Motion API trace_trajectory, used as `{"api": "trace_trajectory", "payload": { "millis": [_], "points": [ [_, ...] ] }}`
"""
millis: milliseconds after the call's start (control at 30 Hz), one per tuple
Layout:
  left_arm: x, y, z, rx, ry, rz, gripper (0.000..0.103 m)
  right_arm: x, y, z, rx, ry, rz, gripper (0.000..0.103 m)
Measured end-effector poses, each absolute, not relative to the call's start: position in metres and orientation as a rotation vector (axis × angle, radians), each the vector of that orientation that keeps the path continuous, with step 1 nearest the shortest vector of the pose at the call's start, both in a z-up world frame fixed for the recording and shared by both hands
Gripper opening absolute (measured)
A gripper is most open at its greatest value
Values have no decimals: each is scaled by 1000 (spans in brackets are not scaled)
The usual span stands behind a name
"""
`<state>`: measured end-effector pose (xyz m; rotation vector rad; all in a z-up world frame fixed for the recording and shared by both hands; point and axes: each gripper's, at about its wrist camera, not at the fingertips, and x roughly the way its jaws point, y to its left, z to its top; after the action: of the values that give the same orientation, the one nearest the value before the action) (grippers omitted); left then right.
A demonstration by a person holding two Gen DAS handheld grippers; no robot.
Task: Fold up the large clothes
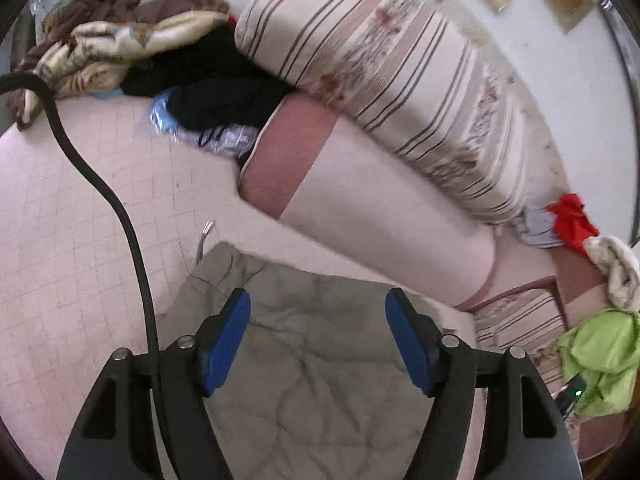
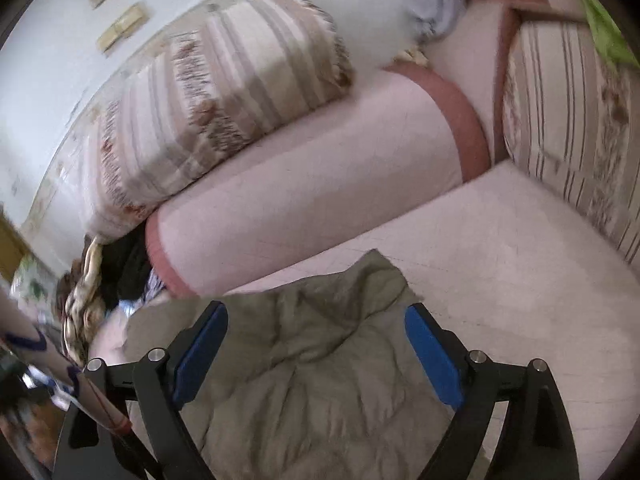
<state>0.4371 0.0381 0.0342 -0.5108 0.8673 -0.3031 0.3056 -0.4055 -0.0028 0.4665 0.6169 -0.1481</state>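
Olive garment (image 1: 304, 360), folded into a rumpled block, lies on the pink sheet (image 1: 72, 220) just in front of the pink bolster (image 1: 384, 224). My left gripper (image 1: 318, 344) and right gripper (image 2: 316, 354) hover above it, jaws spread wide, nothing held. I would next flatten the creases, pressing away from the bolster, before any further fold.

Both the left gripper (image 1: 318, 312) and the right gripper (image 2: 316, 326) have matte black angular linkage arms with round silver pivot pins, blue rectangular finger pads (image 1: 226, 344), and a black cable (image 1: 100, 184) trailing beside the left.
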Motion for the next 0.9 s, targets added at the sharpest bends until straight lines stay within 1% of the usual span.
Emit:
{"api": "trace_trajectory", "payload": {
  "millis": [67, 100, 133, 167, 200, 367, 533, 700, 767, 800, 900],
  "points": [
    [413, 39, 49, -482, 839, -298, 71, 299, -386, 7, 414, 625, -126, 88],
    [404, 39, 51, -467, 833, -287, 72, 298, -370, 11, 377, 640, -96, 81],
    [389, 41, 52, -447, 824, -263, 72, 299, -358, 13, 350, 655, -79, 68],
    [378, 43, 50, -429, 818, -244, 72, 301, -340, 15, 309, 671, -61, 60],
    [362, 46, 46, -406, 807, -228, 72, 301, -326, 15, 276, 682, -43, 49],
    [300, 51, -8, -286, 797, -133, 73, 321, -264, -2, 151, 720, 17, 48],
    [277, 47, -64, -190, 826, -84, 73, 374, -223, -37, 90, 790, -1, 48],
    [278, 45, -88, -86, 802, -57, 73, 430, -219, -76, 50, 828, -132, 49],
    [282, 45, -92, -55, 807, -55, 73, 452, -226, -99, 55, 867, -193, 55],
    [283, 46, -94, -49, 813, -59, 73, 460, -231, -109, 67, 880, -210, 57],
    [288, 51, -102, -52, 834, -59, 73, 470, -246, -127, 105, 865, -255, 57]
  ]
}}
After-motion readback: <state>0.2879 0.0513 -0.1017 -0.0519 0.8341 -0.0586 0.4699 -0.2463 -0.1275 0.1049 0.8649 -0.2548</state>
